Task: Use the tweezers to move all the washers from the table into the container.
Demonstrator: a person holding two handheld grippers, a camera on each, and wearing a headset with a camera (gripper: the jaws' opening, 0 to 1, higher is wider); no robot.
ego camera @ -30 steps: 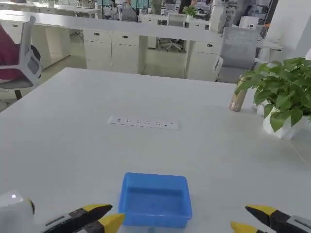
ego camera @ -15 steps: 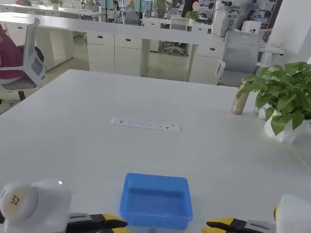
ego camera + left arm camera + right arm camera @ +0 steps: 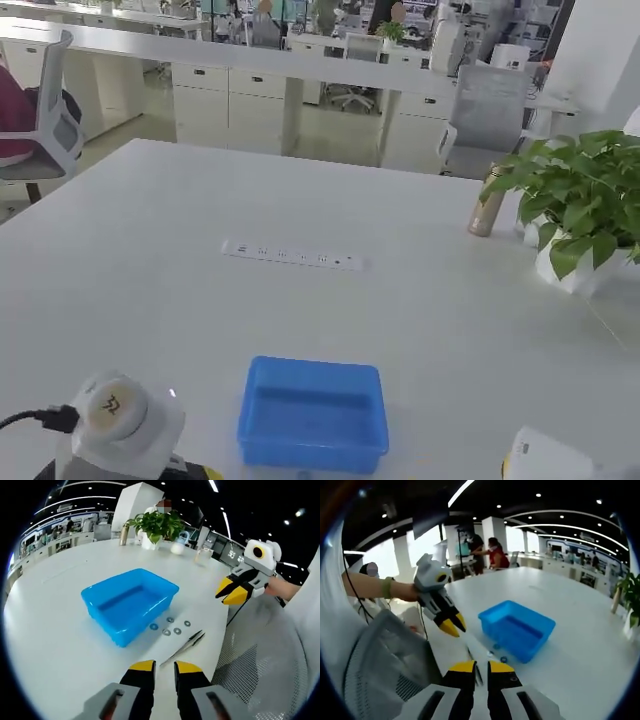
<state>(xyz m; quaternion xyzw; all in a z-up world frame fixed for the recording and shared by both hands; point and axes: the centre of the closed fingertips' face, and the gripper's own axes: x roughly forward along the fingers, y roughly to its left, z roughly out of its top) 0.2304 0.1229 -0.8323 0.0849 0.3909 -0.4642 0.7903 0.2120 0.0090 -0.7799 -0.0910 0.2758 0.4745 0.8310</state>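
The blue container (image 3: 313,415) stands near the table's front edge, nothing in it. In the left gripper view several small washers (image 3: 170,626) lie on the table beside the container (image 3: 131,602), and the metal tweezers (image 3: 182,647) lie just in front of them. My left gripper (image 3: 165,667) hovers short of the tweezers, jaws a narrow gap apart and holding nothing. My right gripper (image 3: 230,591) hangs off the table edge to the side. In its own view the right gripper (image 3: 481,667) is narrowly open above the tweezers (image 3: 472,660), with washers (image 3: 502,659) and the left gripper (image 3: 452,626) ahead.
A white power strip (image 3: 292,256) lies mid-table. A metal bottle (image 3: 487,205) and a potted plant (image 3: 585,200) stand at the far right. A mesh chair (image 3: 250,675) sits against the table's (image 3: 400,300) near edge. Desks and chairs fill the room behind.
Both grippers have drawn back toward the bottom of the head view, so their yellow tips have left it. The container and tabletop things have not moved.
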